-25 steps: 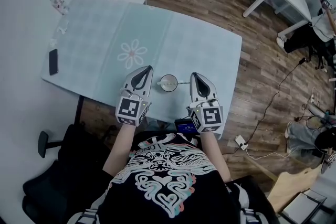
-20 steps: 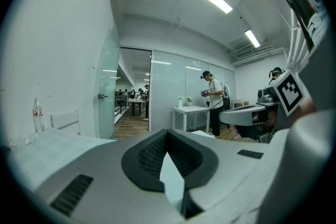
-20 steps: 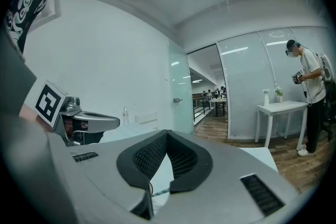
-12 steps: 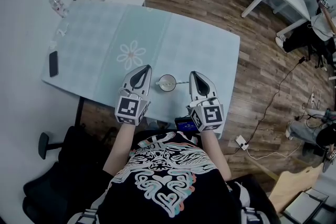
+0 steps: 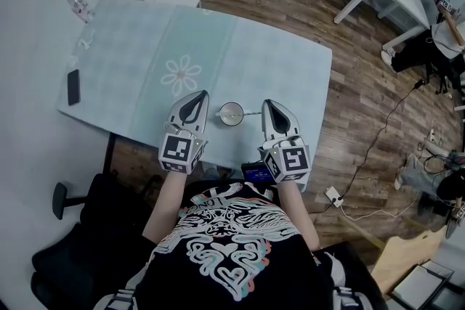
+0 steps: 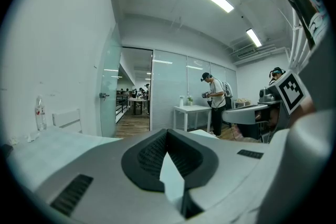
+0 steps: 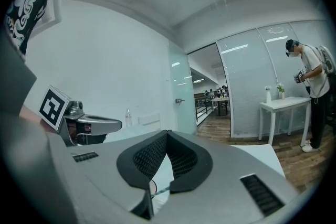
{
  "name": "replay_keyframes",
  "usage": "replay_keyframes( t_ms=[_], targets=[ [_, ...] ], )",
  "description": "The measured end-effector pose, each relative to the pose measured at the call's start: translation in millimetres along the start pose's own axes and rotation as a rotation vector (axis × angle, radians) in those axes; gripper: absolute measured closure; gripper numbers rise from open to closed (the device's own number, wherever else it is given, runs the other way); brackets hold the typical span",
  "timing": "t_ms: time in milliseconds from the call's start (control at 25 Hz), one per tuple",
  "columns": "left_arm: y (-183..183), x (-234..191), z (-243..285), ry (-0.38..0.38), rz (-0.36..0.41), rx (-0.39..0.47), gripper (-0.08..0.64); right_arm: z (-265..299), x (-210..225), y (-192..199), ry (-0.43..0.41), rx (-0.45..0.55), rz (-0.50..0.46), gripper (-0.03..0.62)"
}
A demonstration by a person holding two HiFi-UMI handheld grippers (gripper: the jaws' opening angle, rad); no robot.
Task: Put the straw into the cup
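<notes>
Office with a wood floor. Table [image 5: 276, 62], pale cloth. Left gripper [image 5: 205, 94] and right gripper [image 5: 267, 103] hang over its near edge, jaw tips together, nothing held. Cup [image 5: 232, 113] stands upright at the near edge, between them. Straw [image 7: 161, 191] is a thin line at the cup's right side. Whether its end rests inside the cup or beside it is unclear, so the step in hand and the next move stay unsettled.

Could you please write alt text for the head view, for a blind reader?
From above, a person holds the left gripper and right gripper, jaws together, either side of a white cup near the front edge of a pale table. A phone lies at its left edge.
</notes>
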State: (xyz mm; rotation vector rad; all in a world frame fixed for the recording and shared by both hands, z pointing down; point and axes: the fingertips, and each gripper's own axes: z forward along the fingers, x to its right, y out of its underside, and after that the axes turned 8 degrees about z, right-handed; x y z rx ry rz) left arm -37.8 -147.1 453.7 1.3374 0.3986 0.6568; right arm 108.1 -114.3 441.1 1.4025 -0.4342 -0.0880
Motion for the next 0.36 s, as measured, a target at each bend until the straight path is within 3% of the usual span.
replay_keyframes(
  t_ms=[360],
  targets=[
    [1.9,3.0,-0.7,0.0,-0.001,-0.003,0.56,-3.1,3.5,0.4,0.006,-0.003,0.001,0.574]
  ],
)
